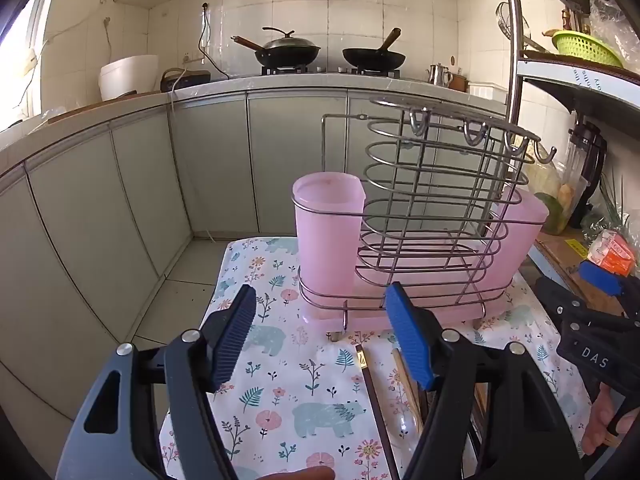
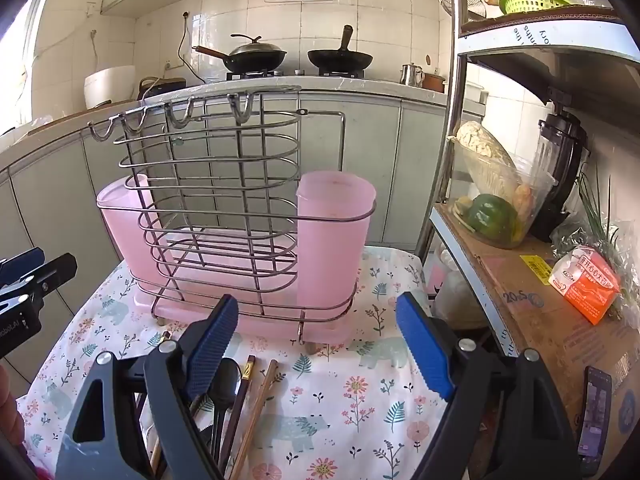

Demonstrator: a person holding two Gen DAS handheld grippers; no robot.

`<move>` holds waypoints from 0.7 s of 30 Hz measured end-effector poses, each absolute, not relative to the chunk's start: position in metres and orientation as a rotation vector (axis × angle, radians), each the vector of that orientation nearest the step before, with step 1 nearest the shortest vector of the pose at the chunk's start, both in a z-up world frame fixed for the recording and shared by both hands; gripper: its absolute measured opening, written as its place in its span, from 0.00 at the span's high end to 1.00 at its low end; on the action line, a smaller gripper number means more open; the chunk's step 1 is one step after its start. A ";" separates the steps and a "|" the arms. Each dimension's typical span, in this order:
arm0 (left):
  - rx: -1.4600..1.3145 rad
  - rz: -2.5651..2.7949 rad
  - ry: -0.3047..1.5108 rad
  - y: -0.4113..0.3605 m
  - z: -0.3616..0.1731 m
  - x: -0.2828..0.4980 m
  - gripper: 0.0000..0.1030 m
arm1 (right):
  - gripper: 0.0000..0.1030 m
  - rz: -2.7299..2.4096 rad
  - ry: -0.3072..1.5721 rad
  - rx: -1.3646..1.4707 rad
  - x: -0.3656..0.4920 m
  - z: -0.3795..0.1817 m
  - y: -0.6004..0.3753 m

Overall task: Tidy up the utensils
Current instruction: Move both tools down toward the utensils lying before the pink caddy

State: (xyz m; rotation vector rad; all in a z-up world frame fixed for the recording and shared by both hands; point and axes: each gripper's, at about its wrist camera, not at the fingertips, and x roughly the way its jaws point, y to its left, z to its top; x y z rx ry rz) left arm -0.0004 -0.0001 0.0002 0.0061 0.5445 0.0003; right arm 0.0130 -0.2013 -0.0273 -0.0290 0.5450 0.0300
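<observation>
A: What could go wrong from here?

B: My guess is the wire rack (image 2: 224, 216) tips first: it is tall and light, standing on the cloth-covered desk (image 2: 352, 392), and a knock on its top hooks could rock it. Smaller risk: the utensils (image 2: 236, 392) lie bunched just in front of the rack, so a pinch might catch two chopsticks together.

A: And the containers?

B: The rack's middle basket looks empty. The pink cup (image 2: 336, 236) at one end and the pink cup (image 1: 520, 232) at the other show nothing inside.

A: The grippers?

B: The left hand-held gripper (image 1: 324, 340) and the right hand-held gripper (image 2: 320, 344) are both spread, holding nothing.
</observation>
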 end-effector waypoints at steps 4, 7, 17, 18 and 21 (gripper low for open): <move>0.005 -0.001 0.551 0.000 0.000 0.000 0.34 | 0.22 0.030 0.549 -0.031 0.013 -0.027 -0.201; 0.005 -0.001 0.552 -0.001 0.000 0.000 0.34 | 0.22 0.029 0.547 -0.029 0.013 -0.027 -0.201; 0.000 -0.003 0.555 0.000 0.000 0.000 0.34 | 0.22 0.028 0.552 -0.032 0.014 -0.028 -0.201; 0.001 -0.003 0.555 0.000 0.000 0.000 0.34 | 0.22 0.028 0.552 -0.032 0.014 -0.028 -0.202; 0.002 -0.004 0.559 0.000 0.000 -0.001 0.34 | 0.22 0.027 0.555 -0.031 0.015 -0.026 -0.203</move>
